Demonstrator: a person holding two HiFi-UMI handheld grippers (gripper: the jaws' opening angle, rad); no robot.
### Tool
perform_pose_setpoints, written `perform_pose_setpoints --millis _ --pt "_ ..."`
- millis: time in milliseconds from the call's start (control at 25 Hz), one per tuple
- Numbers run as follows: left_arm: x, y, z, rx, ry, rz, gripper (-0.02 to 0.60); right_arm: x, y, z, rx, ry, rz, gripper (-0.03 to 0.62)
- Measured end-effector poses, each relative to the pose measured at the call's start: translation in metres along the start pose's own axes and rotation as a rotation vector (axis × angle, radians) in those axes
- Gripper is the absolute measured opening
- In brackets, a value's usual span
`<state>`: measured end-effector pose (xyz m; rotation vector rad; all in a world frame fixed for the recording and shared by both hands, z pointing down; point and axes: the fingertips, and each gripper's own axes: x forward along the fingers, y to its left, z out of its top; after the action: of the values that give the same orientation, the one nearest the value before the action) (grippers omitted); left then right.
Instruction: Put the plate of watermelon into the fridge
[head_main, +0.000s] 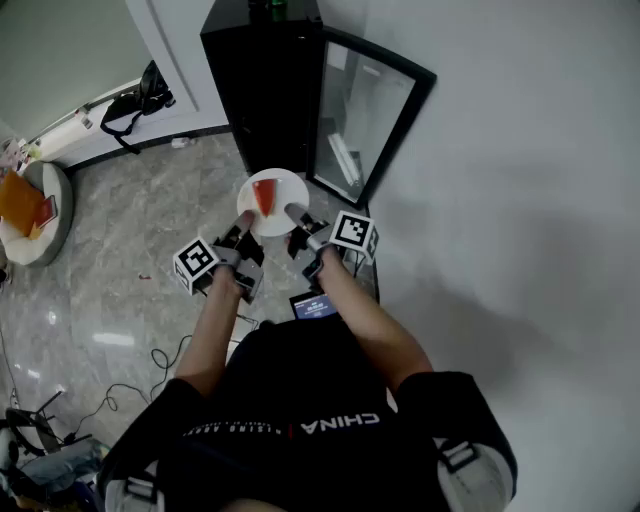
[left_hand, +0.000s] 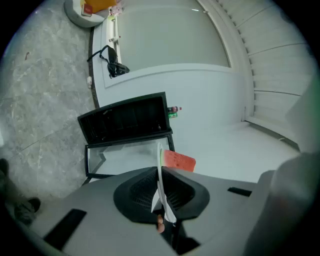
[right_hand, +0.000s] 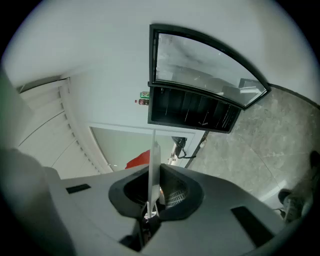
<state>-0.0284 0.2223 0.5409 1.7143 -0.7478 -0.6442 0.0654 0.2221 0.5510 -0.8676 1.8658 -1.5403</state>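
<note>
A white plate (head_main: 287, 186) carries a red watermelon slice (head_main: 263, 195) and hangs level in front of the black mini fridge (head_main: 265, 80). The fridge's glass door (head_main: 365, 115) stands open to the right. My left gripper (head_main: 243, 222) is shut on the plate's near left rim and my right gripper (head_main: 293, 212) on its near right rim. The left gripper view shows the plate (left_hand: 160, 172) edge-on between the jaws, with the watermelon slice (left_hand: 178, 161) and the fridge (left_hand: 125, 122) beyond. In the right gripper view the plate (right_hand: 154, 160) is likewise pinched, with the slice (right_hand: 140, 160) beside it and the fridge (right_hand: 192, 107) ahead.
A white wall (head_main: 520, 180) runs along the right, close to the open door. On the marble floor at the left sit a round cushion (head_main: 45, 240) with orange things, a black bag (head_main: 135, 105) by the baseboard, and loose cables (head_main: 160, 360).
</note>
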Motion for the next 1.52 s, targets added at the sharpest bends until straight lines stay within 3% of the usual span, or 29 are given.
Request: perform_pose_setpoints --millis 520,1520 --pt "0.0019 -0.0043 0.0029 -0.018 -0.035 -0.080 0.035 0.0037 -0.0002 -0.0003 0.040 -0.007 0.019 0.032" --pt "0.0008 -0.0024 0.0011 -0.063 -0.021 -0.077 0.035 0.0025 0.0032 -0.0006 0.021 0.008 0.020 0.032"
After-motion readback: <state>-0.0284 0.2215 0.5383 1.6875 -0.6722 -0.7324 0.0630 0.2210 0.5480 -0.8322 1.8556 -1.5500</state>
